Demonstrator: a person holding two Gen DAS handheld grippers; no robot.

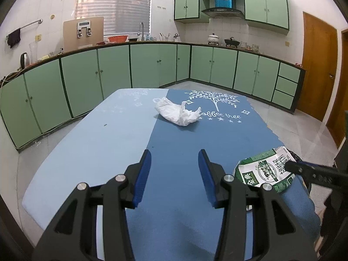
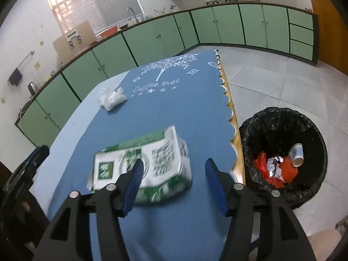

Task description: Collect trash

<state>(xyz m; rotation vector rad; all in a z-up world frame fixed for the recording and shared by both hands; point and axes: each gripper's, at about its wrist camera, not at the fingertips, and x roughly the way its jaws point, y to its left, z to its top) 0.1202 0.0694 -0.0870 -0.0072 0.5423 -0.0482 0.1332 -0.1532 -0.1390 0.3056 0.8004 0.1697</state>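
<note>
A crushed green-and-white carton (image 2: 143,165) lies on the blue tablecloth (image 2: 174,108); it also shows in the left wrist view (image 1: 264,169) at the right. My right gripper (image 2: 173,169) is open, its fingers hovering just above and around the carton's near side. A crumpled white tissue (image 1: 178,112) lies at the table's middle; it shows in the right wrist view (image 2: 112,96) at the far left. My left gripper (image 1: 175,165) is open and empty over the near table. A black-lined trash bin (image 2: 282,154) stands on the floor right of the table, holding a paper cup and wrappers.
The table's scalloped right edge (image 2: 228,106) runs beside the bin. Green kitchen cabinets (image 1: 152,65) line the far walls. A wooden door (image 1: 317,65) is at the right. Tiled floor (image 2: 271,76) surrounds the table.
</note>
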